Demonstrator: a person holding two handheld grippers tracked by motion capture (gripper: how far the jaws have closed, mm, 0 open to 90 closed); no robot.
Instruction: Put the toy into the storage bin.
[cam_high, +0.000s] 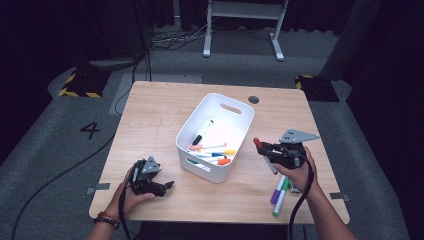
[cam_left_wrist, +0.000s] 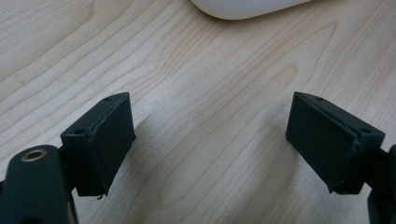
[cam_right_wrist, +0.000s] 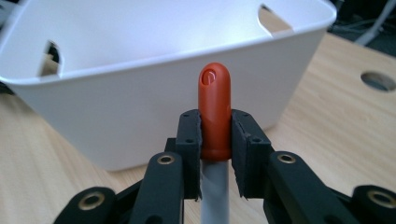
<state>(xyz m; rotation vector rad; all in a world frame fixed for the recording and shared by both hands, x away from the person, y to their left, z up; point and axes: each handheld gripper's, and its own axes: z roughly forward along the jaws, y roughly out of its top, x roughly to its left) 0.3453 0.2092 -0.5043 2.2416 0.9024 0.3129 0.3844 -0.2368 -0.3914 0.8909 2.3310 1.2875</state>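
**Marker up, bin next**

The right gripper (cam_right_wrist: 215, 140) clamps its fingers (cam_right_wrist: 190, 140) on a red-capped marker (cam_right_wrist: 215, 107), held above the table (cam_high: 165, 115) just beside the white bin (cam_high: 192, 157). Carry it over the rim before letting go. The left gripper (cam_left_wrist: 210, 140) rests with its fingers spread, empty.

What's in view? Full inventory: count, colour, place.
table: 1, light wood, centre.
bin: 1, white, mid-table.
markers in bin: several, mixed colours, one black-capped; exact count unclear.
red-capped marker: 1, grey barrel, clamped in right hand-held gripper beside bin.
loose markers: 2, purple and green, on table by right hand.
desk frame: 1, white, on floor behind table.
left hand-held gripper: 1, black, jaws wide apart over bare table.
right hand-held gripper: 1, black, shut on marker.
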